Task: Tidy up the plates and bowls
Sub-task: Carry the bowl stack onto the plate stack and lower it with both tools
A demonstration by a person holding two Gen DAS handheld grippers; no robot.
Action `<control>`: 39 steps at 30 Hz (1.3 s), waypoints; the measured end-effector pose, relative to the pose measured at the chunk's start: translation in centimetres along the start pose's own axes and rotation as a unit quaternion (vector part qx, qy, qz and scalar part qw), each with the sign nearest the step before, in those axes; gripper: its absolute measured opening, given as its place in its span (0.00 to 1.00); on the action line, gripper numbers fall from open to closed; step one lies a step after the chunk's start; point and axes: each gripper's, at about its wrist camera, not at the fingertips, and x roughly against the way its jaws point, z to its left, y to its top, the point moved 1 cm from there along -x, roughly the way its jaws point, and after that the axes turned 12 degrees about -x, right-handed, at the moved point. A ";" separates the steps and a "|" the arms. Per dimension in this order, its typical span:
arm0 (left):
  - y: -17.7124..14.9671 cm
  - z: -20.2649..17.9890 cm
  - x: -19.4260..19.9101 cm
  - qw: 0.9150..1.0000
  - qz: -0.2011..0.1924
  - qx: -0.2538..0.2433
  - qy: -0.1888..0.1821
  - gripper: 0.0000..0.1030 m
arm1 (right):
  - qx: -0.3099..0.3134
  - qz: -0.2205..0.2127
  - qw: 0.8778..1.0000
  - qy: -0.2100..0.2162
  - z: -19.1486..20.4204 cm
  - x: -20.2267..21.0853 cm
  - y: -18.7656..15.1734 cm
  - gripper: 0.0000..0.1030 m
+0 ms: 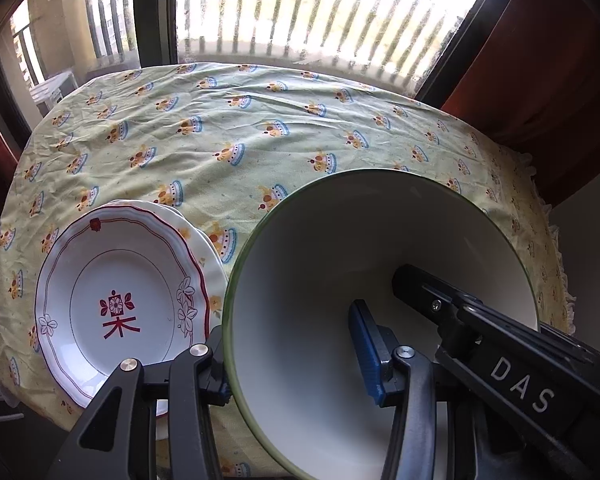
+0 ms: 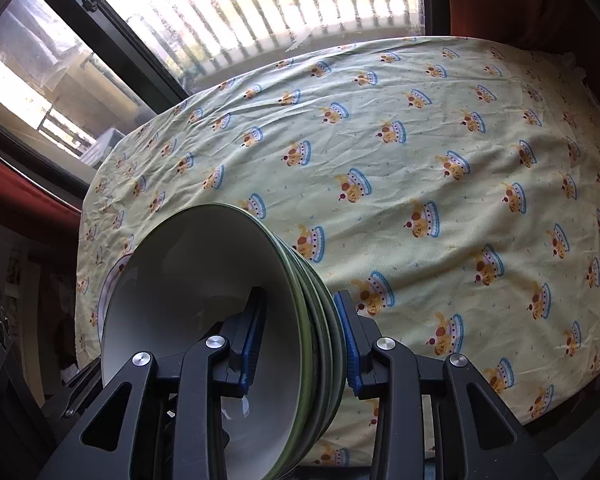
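Note:
A nested stack of several white bowls with green rims [image 2: 204,272] is held tilted over the near edge of the table, gripped from two sides. My right gripper [image 2: 302,344] is shut on the stack's rim, with one blue pad inside the top bowl and the other against the outermost bowl. My left gripper [image 1: 292,352] is shut on the opposite rim of the bowls [image 1: 320,260], one pad inside and one outside. A black finger [image 1: 420,286] of the right gripper reaches into the bowl. A white plate with a red pattern [image 1: 120,300] tops a small stack of plates at the left.
The table wears a pale green tablecloth [image 1: 260,128] printed with small dogs in cups, also seen in the right wrist view [image 2: 420,140]. A barred window [image 1: 300,8] lies behind it and a red curtain [image 1: 540,60] hangs at the right.

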 end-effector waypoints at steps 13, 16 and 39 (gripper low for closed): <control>-0.3 5.5 1.6 1.000 0.001 -0.018 -0.017 0.46 | -0.017 -0.015 1.000 -0.011 5.4 -0.4 -1.8 0.38; -0.5 7.1 1.8 1.000 0.005 -0.023 -0.020 0.46 | -0.020 -0.015 1.000 -0.015 6.8 -0.8 -2.4 0.38; -3.1 16.8 1.6 0.998 0.043 -0.029 -0.041 0.46 | -0.039 0.012 0.998 -0.041 15.3 -5.6 -6.3 0.38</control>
